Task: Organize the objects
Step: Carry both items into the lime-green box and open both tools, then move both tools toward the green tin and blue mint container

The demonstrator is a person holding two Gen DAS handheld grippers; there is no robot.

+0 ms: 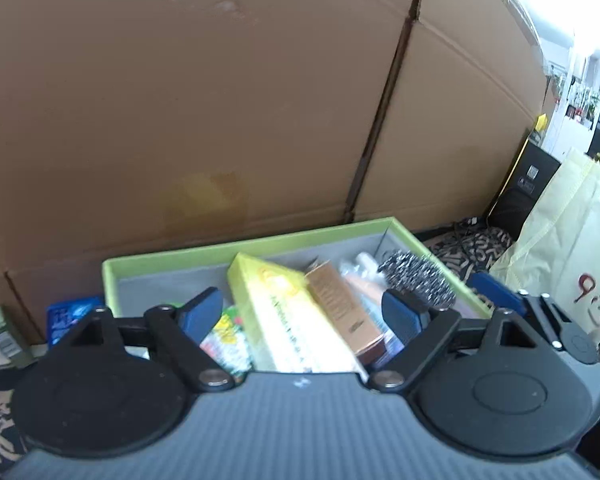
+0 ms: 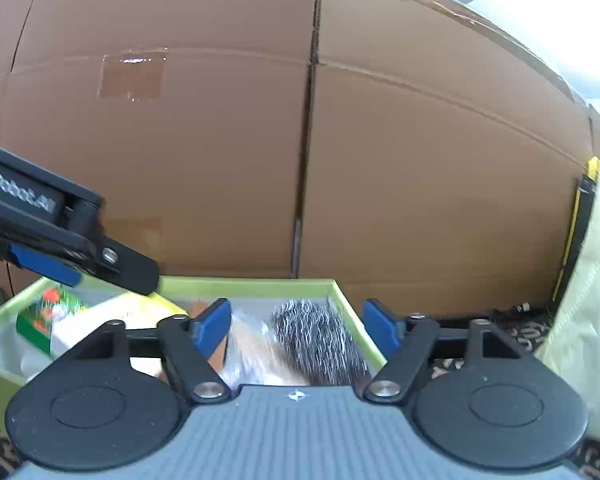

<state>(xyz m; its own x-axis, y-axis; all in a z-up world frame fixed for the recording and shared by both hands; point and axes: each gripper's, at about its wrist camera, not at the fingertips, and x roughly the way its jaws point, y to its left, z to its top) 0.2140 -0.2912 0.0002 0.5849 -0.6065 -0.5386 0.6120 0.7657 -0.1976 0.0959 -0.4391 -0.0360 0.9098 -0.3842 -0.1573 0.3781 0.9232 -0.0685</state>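
Both the left tongs (image 1: 304,312) and right tongs (image 2: 296,330) are hanging wide open and empty over the green box (image 1: 244,242) holding a yellow carton (image 1: 284,312), a bristly hairbrush (image 2: 320,340) (blurred) and half-hidden packets, with a cardboard wall (image 1: 220,100) looming close behind.
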